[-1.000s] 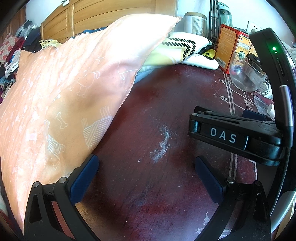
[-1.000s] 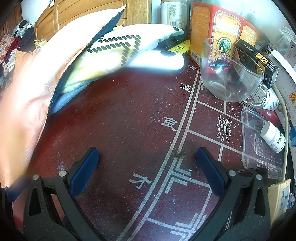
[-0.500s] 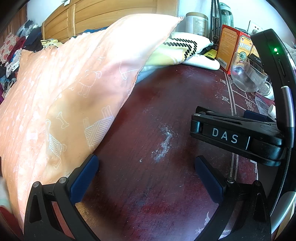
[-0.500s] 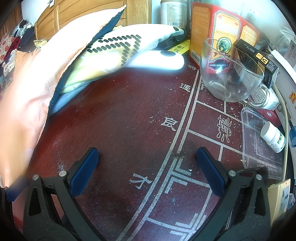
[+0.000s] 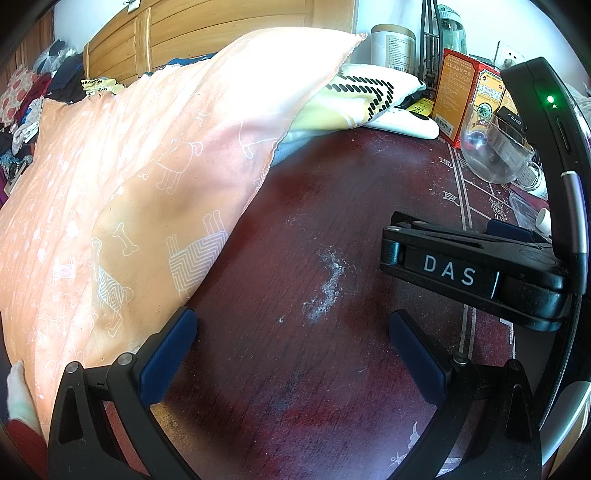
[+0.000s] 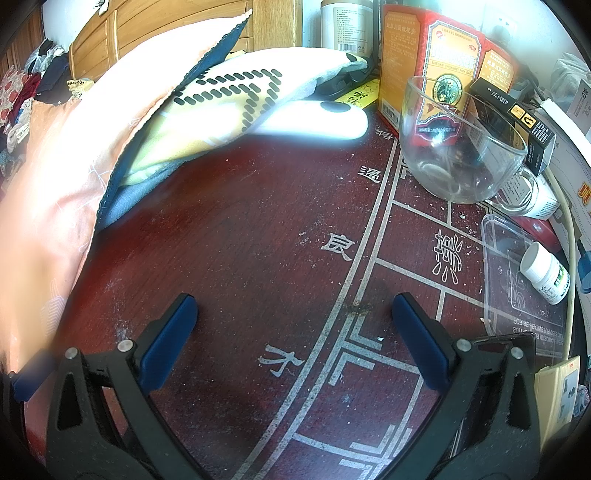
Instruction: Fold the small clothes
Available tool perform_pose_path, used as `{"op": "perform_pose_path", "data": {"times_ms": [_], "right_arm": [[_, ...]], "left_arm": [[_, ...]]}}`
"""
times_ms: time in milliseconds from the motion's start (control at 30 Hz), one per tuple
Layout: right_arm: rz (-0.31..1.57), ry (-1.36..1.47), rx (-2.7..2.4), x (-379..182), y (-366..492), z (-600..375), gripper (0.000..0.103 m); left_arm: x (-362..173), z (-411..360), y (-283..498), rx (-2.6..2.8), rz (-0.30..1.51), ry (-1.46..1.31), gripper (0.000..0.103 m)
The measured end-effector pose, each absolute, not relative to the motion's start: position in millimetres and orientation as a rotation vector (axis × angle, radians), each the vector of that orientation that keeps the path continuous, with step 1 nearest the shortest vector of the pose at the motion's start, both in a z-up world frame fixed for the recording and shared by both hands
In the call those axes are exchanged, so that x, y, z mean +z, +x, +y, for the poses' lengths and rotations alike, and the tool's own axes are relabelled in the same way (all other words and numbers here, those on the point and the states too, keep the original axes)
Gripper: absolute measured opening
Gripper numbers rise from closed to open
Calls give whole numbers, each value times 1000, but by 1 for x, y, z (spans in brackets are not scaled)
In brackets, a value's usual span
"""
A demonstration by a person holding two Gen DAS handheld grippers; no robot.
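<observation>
An orange cloth printed with white dogs and bones rises like a cushion along the left of the dark red table. A yellow and white garment with black dashes lies behind it, over blue fabric. My left gripper is open low over bare table, its left finger beside the orange cloth's lower edge. My right gripper is open too, above the table's white painted lines. The right gripper's black body shows in the left wrist view. Neither holds anything.
A glass mug, orange boxes, a white remote-like device, a clear lid and a pill bottle crowd the back right. A wooden headboard and piled clothes lie beyond. Something white and red shows at bottom left.
Both grippers stay almost still. A white and red thing has come into the bottom left corner of the left wrist view.
</observation>
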State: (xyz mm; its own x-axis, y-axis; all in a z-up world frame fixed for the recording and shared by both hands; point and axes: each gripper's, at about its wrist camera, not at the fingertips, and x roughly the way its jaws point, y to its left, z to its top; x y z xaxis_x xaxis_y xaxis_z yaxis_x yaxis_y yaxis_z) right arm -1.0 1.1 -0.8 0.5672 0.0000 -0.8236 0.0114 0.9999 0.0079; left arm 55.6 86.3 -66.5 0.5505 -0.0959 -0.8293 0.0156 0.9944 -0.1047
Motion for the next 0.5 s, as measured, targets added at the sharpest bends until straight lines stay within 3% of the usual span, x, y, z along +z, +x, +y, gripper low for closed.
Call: {"op": "perform_pose_path", "data": {"times_ms": [500], "right_arm": [[968, 13, -7, -1, -1, 1, 103]], "left_arm": [[-66, 86, 55, -66, 987, -90, 103]]}}
